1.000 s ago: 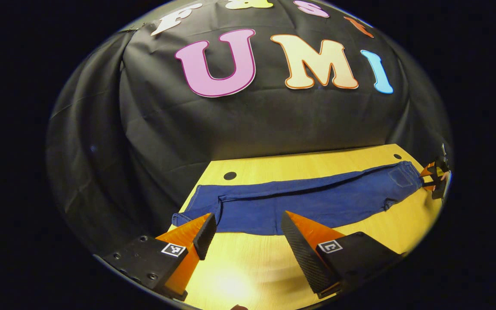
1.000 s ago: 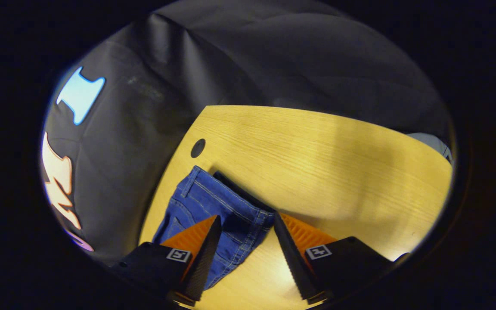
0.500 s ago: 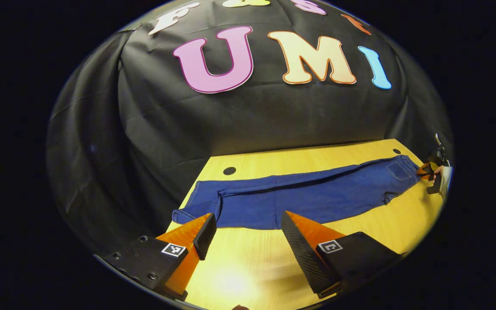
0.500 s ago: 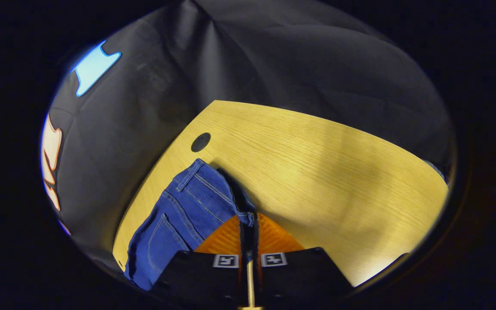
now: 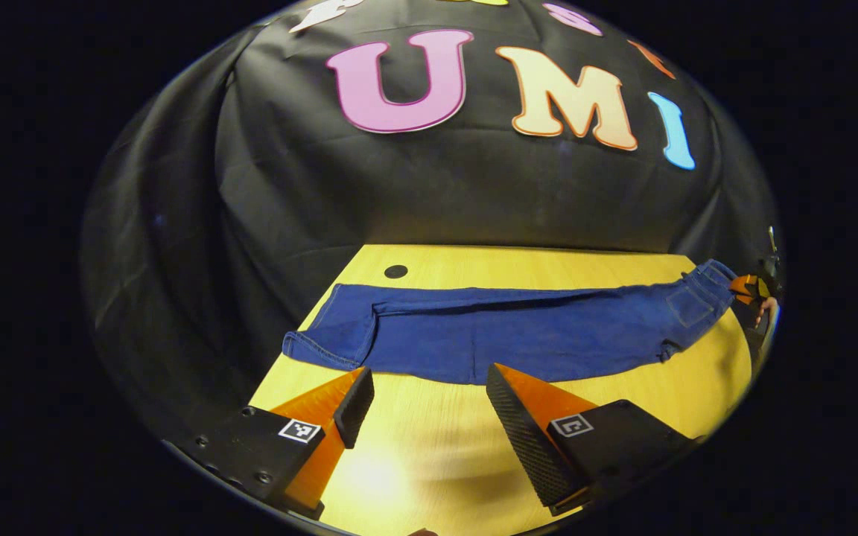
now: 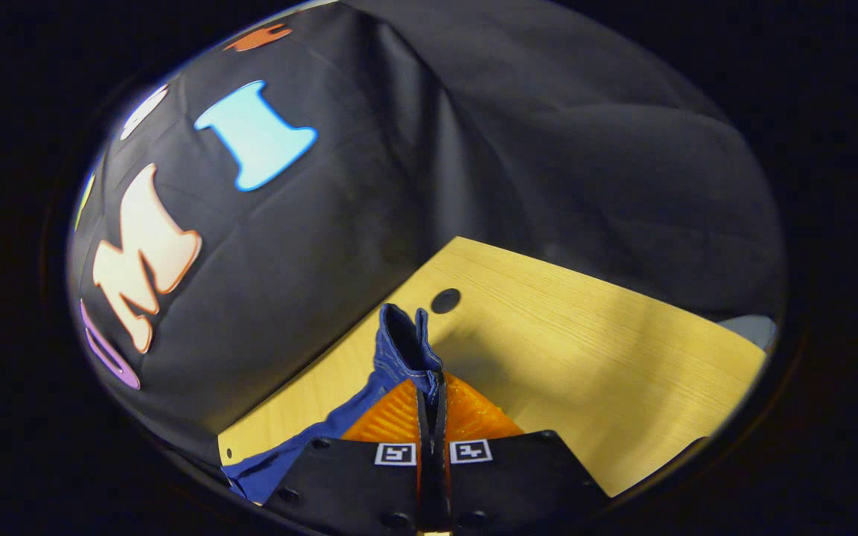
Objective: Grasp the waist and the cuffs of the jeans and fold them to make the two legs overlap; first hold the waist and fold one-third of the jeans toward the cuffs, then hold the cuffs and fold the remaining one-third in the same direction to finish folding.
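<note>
- Dark blue denim jeans (image 5: 503,335): lying flat lengthwise across the yellow wood-grain desk (image 5: 623,387), legs already overlapped; long axis runs L–R in left gripper view.
- Right claw (image 6: 430,387): fingers together, clamped on the waistband (image 6: 403,346), which is raised off the desk.
- Left claw (image 5: 425,402): fingers apart, holding nothing, just short of the cuffs (image 5: 317,346); nearer that end.
- Left gripper view gives the full length of the jeans w/ right claw at the far end; right gripper view gives the pinch up close.

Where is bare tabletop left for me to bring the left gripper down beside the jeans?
Bare table runs between the jeans near edge and the open left gripper. In the right gripper view, wood beyond the waist is bare too. A narrow strip borders the wall. Crowded: the waist end, where the right gripper clamps the denim.
</note>
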`<action>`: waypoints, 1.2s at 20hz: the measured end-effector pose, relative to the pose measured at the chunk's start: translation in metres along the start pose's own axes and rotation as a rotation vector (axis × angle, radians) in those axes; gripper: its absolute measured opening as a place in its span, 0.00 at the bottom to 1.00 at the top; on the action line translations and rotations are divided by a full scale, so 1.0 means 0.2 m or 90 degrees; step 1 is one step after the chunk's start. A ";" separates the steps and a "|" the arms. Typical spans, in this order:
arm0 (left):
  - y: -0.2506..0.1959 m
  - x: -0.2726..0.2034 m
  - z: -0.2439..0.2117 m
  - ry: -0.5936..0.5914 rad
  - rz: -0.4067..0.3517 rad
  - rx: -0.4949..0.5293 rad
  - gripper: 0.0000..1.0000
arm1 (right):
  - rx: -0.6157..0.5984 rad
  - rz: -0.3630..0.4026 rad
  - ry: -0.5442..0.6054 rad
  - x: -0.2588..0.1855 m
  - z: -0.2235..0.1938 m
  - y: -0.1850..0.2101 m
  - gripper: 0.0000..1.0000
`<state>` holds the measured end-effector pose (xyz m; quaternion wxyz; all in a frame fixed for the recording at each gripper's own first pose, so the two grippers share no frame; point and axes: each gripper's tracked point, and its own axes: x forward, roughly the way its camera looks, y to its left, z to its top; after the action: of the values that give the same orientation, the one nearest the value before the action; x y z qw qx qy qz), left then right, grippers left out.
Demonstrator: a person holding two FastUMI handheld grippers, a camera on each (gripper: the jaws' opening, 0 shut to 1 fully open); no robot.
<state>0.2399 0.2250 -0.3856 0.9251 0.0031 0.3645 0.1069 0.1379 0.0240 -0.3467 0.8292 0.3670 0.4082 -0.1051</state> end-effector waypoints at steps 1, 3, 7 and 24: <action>0.03 0.01 -0.03 0.007 0.001 -0.019 0.96 | -0.004 0.018 -0.007 -0.05 0.01 0.08 0.00; 0.09 0.01 -0.08 0.020 0.006 -0.046 0.96 | -0.023 0.066 -0.039 -0.18 0.01 0.26 0.00; 0.22 0.01 -0.11 0.026 0.018 -0.060 0.96 | -0.090 0.149 -0.068 -0.28 -0.04 0.69 0.02; 0.67 0.18 -0.20 0.071 0.002 -0.124 0.96 | -0.197 0.324 0.068 -0.38 -1.27 1.74 0.02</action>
<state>0.2116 0.3603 -0.4279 0.8990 -0.0925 0.4033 0.1433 0.1008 0.4370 -0.2091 0.8525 0.3315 0.3574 0.1889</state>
